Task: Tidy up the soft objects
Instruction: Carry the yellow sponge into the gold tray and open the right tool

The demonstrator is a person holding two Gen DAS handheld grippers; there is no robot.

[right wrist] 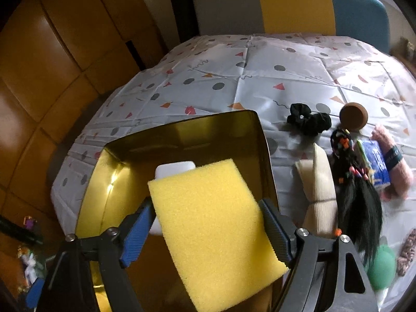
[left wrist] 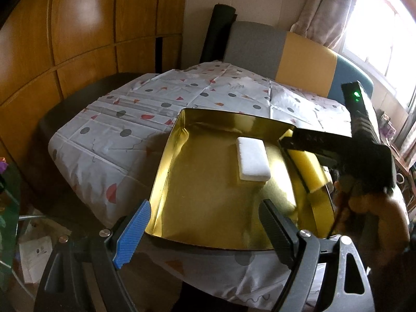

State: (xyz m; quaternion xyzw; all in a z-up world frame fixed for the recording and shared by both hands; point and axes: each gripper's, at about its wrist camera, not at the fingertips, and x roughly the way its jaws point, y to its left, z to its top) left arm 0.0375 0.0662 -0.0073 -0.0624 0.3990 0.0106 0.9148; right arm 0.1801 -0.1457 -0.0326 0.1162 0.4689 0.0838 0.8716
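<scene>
Right now, item by item:
Right hand-held gripper [right wrist: 205,230]: clenched on the yellow sponge [right wrist: 212,223], one finger pressing each side edge; it holds the sponge over the right part of the tray [right wrist: 262,140].
Sponge, seen from the left wrist: [left wrist: 308,171] tilted, against the tray's right wall, with the right hand-held gripper [left wrist: 283,140] reaching in from the right.
Left hand-held gripper [left wrist: 205,231]: released, fingers spread wide with nothing between them, at the tray's [left wrist: 166,156] near edge.
White pad [left wrist: 252,162]: lying flat on the tray floor, toward the far right, just beside the sponge; in the right wrist view it [right wrist: 174,169] peeks out behind the sponge.
Tray: gold inside, on the patterned cloth [right wrist: 260,78] covering the bench.
Loose on the cloth, right of the tray: black scrunchies [right wrist: 309,121], a brown round thing [right wrist: 353,115], a cream roll [right wrist: 319,189], a black hairpiece [right wrist: 353,189], a blue packet [right wrist: 377,163], a pink roll [right wrist: 397,166], a green ball [right wrist: 383,266].
Behind the bench: a grey, yellow and blue chair back [right wrist: 286,2].
</scene>
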